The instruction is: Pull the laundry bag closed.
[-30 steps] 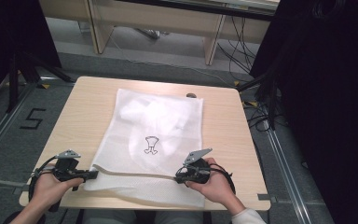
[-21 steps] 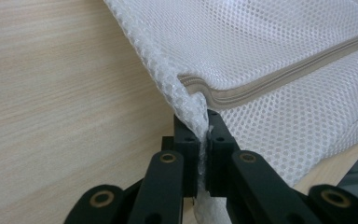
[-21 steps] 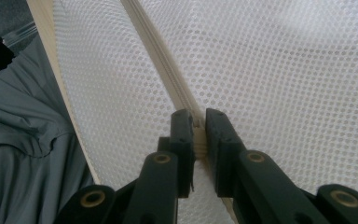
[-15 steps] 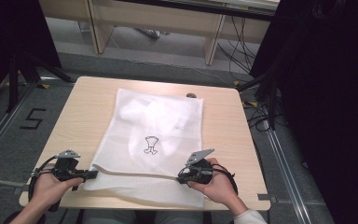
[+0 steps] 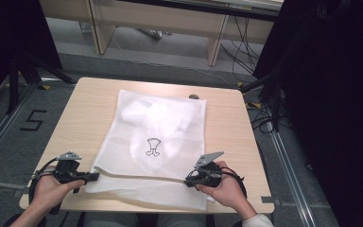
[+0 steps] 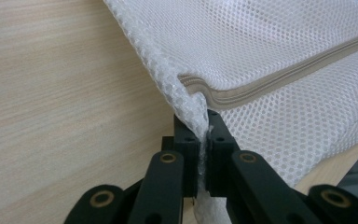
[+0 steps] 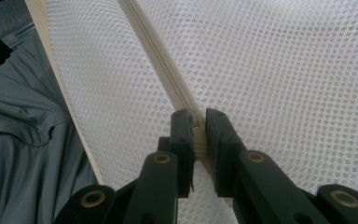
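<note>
White mesh zippered laundry bag (image 5: 153, 142) lies flat on light wooden counter (image 5: 82, 118). Left gripper (image 6: 204, 140) pinches mesh at bag's near-left corner. Right gripper (image 7: 198, 133) clamps beige zipper (image 7: 156, 60) at near-right edge.

The high view is evenly lit from above: the wooden table (image 5: 227, 132) reads pale and clear, while the surroundings at both sides fall into near black with no detail. The white mesh laundry bag (image 5: 156, 142) is bright, close to washed out in its upper part, and casts hardly any shadow. That view is soft overall, with fine texture lost and small parts fuzzy. In the left gripper view the mesh (image 6: 284, 56) is sharp near the jaws, and the black jaws low in the frame are slightly soft. In the right gripper view the mesh (image 7: 284, 70) glows softly and the weave blurs toward the top.
</note>
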### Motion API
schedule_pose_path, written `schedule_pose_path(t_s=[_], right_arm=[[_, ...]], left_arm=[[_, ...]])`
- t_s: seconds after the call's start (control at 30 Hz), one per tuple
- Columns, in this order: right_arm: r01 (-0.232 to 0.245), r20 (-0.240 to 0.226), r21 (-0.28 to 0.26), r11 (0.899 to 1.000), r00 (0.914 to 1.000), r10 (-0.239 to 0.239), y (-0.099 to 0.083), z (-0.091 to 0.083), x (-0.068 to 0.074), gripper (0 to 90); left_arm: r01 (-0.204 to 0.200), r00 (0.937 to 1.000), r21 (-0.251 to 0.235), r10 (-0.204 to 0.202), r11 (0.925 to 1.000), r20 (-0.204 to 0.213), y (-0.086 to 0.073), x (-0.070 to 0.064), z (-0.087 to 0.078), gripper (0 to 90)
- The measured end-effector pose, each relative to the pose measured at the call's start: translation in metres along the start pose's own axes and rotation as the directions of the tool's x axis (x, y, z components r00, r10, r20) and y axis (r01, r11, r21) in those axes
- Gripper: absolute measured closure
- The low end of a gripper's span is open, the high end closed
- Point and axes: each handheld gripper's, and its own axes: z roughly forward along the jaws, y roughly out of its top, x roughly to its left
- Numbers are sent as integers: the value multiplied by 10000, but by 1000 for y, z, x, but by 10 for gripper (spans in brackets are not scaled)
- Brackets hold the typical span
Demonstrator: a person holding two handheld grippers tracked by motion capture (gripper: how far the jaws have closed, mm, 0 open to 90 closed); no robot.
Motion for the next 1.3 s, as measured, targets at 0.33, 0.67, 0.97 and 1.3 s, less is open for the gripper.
schedule_pose_path(t_s=[0.33, 0.67, 0.97, 1.3], right_arm=[[71, 10, 77, 9999, 10000, -71, -2, -2, -2, 825], [-258, -38, 100, 9996, 9997, 259, -9, -5, -4, 825], [-128, 72, 117, 9999, 9999, 127, -14, -9, -10, 825], [-211, 52, 113, 9997, 9998, 211, -21, -14, -16, 826]], left_arm=[[-162, 9998, 187, 160, 9997, 123, 0, 2, -2, 855], [-142, 9999, 178, 140, 9997, 86, 0, 1, -1, 855], [-80, 9999, 174, 78, 9998, 134, 0, 2, -1, 856], [-52, 9998, 202, 48, 9998, 190, 0, 2, -1, 857]])
